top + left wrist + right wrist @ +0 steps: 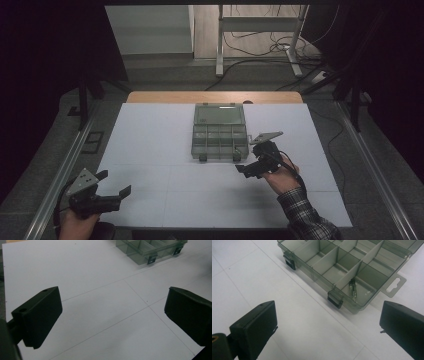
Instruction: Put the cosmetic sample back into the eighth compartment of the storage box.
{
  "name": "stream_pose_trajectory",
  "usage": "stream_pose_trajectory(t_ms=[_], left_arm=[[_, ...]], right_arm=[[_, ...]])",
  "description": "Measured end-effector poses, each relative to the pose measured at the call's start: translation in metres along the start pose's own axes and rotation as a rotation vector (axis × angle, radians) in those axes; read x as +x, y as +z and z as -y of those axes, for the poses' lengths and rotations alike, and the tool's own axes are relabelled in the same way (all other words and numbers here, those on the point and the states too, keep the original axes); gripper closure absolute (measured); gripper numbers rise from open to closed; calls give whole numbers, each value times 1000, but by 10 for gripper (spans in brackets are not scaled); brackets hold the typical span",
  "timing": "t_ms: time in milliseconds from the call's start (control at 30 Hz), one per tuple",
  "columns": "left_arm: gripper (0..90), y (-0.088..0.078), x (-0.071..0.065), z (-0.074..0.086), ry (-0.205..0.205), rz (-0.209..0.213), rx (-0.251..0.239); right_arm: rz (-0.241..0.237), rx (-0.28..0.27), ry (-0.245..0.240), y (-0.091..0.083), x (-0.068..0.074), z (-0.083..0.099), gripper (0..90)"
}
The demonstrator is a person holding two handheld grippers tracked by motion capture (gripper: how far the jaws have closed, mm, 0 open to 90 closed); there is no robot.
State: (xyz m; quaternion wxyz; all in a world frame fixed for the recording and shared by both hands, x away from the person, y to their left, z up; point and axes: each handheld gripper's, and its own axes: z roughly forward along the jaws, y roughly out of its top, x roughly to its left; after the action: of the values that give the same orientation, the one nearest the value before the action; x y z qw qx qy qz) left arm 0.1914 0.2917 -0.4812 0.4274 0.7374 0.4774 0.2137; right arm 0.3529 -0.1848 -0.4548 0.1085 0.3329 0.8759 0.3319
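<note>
White tabletop (150,150) carried an open organizer box (220,131) at its middle, one screw (353,290) already in a front corner compartment; right gripper (248,168) beside it and left gripper (114,183) farther off, both spread empty, lid unclosed

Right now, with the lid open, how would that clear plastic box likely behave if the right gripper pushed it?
The box looks thin-walled and nearly empty, so probably light; on the smooth white table it would likely slide, not tip. Its open lid may wobble.
</note>
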Motion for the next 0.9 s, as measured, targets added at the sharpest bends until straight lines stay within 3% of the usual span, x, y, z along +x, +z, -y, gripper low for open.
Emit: stream_pose_trajectory(t_ms=[233, 900], left_arm=[[21, 0, 0, 0, 1, 0, 0], [21, 0, 0, 0, -2, 0, 0]], right_arm=[[-15, -16, 1, -7, 3, 4, 8], [12, -25, -43, -19, 9, 22, 15]])
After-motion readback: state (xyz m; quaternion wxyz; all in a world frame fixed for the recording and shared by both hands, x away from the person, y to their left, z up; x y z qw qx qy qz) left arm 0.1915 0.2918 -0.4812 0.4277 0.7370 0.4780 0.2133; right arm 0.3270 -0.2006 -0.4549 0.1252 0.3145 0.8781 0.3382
